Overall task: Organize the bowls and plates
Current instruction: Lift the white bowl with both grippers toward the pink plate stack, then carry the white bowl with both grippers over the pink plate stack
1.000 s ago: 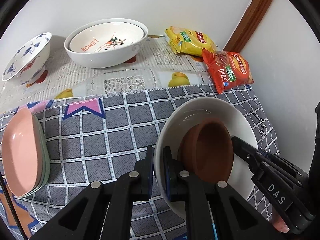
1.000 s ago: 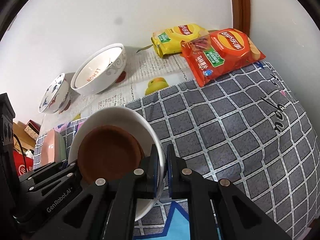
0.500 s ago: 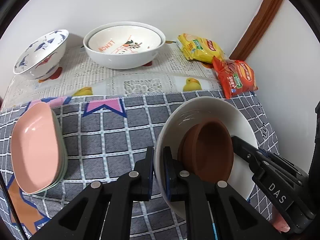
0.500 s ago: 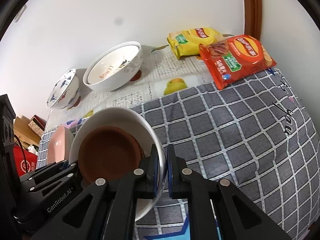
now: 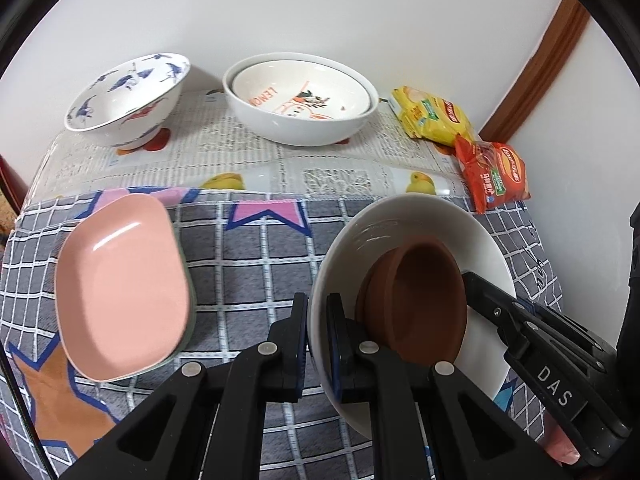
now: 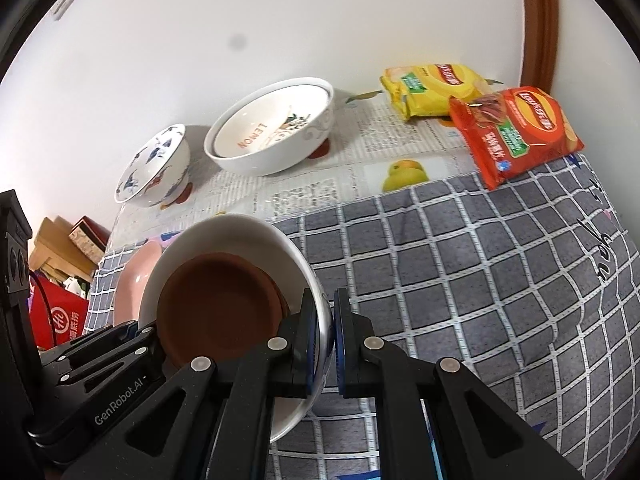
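Both grippers carry one white bowl above the grey checked cloth. My left gripper is shut on its left rim, and my right gripper is shut on its right rim. Inside the bowl lie brown saucers, stacked and tilted. A pink oval dish rests on a green one at the left of the cloth. At the back stand a blue-patterned bowl and two nested white bowls, the inner one lettered LEMON.
A yellow snack bag and a red one lie at the back right by the wall and a brown door frame. Newspaper-print plastic covers the table's back half. Boxes and a red bag sit beyond the left edge.
Both grippers have drawn back and risen slightly with the white bowl held between them. The back bowls and the pink dish now show more fully in the left wrist view.
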`<action>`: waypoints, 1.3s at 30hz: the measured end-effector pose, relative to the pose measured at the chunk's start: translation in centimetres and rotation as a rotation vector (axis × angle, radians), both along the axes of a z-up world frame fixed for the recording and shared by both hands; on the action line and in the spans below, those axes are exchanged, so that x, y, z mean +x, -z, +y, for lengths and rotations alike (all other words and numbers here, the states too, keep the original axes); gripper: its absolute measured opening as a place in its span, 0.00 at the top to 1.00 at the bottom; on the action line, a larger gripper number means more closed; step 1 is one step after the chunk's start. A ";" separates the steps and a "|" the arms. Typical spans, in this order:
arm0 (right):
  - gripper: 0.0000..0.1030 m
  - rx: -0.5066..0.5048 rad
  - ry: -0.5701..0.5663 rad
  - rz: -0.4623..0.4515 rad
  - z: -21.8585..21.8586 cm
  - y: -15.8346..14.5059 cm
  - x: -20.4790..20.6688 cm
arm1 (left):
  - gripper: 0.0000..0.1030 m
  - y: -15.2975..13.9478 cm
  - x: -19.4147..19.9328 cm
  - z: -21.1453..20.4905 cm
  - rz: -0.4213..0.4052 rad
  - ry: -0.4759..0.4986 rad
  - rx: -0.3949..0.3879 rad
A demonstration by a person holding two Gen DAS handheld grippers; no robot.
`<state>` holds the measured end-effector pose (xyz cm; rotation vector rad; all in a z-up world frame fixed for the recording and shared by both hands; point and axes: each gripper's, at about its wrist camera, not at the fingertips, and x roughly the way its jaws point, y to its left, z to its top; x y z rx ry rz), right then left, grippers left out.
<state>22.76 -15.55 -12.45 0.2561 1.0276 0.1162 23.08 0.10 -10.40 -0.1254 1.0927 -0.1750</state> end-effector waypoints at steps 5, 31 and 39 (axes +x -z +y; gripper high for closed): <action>0.92 0.003 -0.023 -0.002 1.6 -0.1 0.2 | 0.91 -0.2 -0.2 1.5 -0.002 -0.022 0.001; 0.91 0.027 -0.088 -0.025 7.0 -1.0 0.2 | 0.91 -0.9 -1.3 7.1 -0.019 -0.093 0.008; 0.91 0.036 -0.113 -0.021 8.9 -0.8 0.6 | 0.92 -1.0 -1.4 8.9 -0.021 -0.121 0.012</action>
